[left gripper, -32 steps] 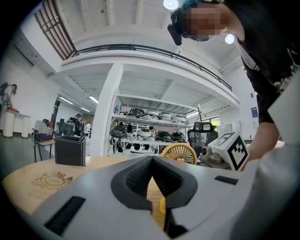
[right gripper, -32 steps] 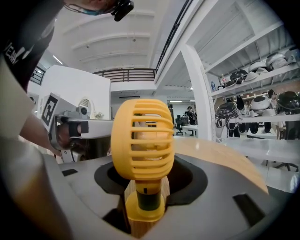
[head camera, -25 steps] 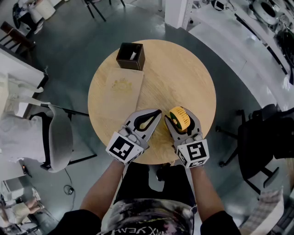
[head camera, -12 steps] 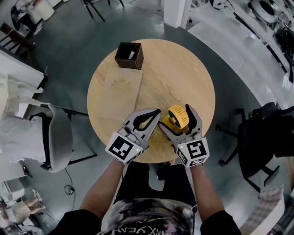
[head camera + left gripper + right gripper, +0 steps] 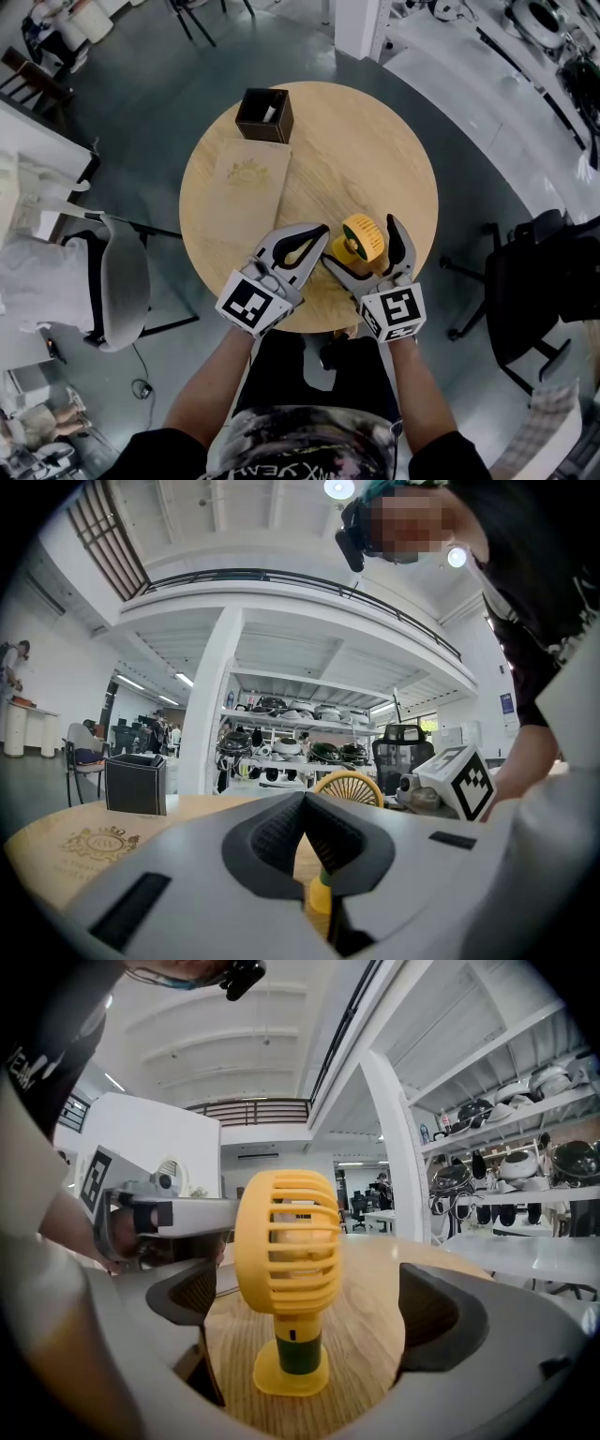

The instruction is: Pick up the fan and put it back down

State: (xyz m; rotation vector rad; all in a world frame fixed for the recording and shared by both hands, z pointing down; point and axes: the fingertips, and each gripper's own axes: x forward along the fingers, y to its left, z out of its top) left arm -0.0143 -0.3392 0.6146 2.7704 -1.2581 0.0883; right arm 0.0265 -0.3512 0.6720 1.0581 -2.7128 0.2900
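- The small yellow plastic fan [image 5: 361, 236], with a round caged head, a dark green neck and a flat foot, stands upright on the round pale wooden counter [image 5: 356, 141], in its near right part.
- The right hand-held gripper [image 5: 361, 246] is released. Its jaws have just been opening and now stand wide on either side of the fan, with neither pad touching it.
- The left hand-held gripper [image 5: 320, 231] is clenched on nothing and lies just left of the fan.
- The fan looks light and stiff, but top-heavy on its narrow foot, so a sideways nudge could tip it.
- The thin cage bars may flex or crack under a hard squeeze, and the smooth plastic may slip.
- The safest hold is probably across the cage's solid side rims or low on the neck, with gentle pressure.
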